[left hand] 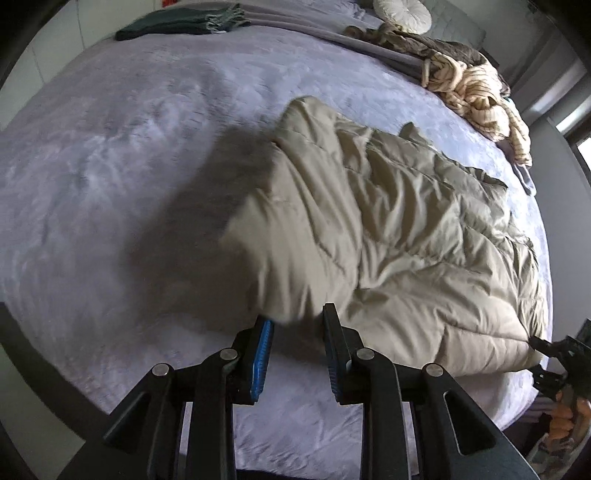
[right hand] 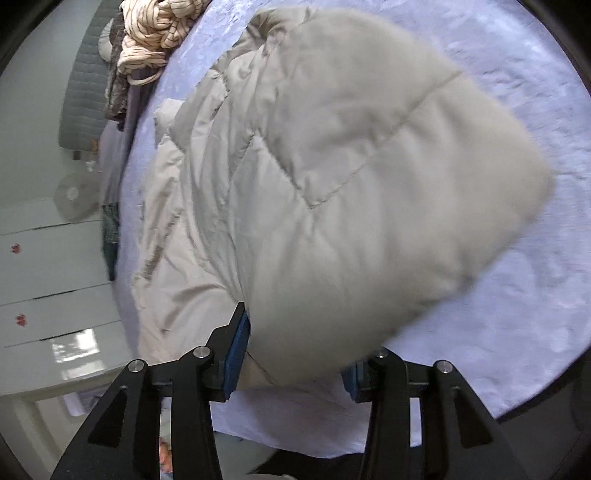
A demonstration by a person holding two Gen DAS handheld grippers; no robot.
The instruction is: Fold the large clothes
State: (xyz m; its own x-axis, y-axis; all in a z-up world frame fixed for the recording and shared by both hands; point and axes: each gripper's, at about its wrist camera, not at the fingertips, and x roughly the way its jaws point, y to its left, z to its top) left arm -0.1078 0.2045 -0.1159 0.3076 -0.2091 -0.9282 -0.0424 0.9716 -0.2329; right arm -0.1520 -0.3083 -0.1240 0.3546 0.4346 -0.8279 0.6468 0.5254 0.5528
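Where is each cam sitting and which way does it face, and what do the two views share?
Left wrist: on the left gripper, looking forward and down across the lavender bedspread at the beige puffer coat; its own two fingers at bottom, the right gripper at the right edge.
Right wrist: on the right gripper, close above the coat; own fingers at bottom, jaws apart either side of a lifted fold.
Shared: coat, bedspread, striped cream garment.

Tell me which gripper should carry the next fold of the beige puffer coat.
Probably right: the right gripper has a thick blurred flap of the puffer coat between its open fingers; the left gripper only touches a corner.
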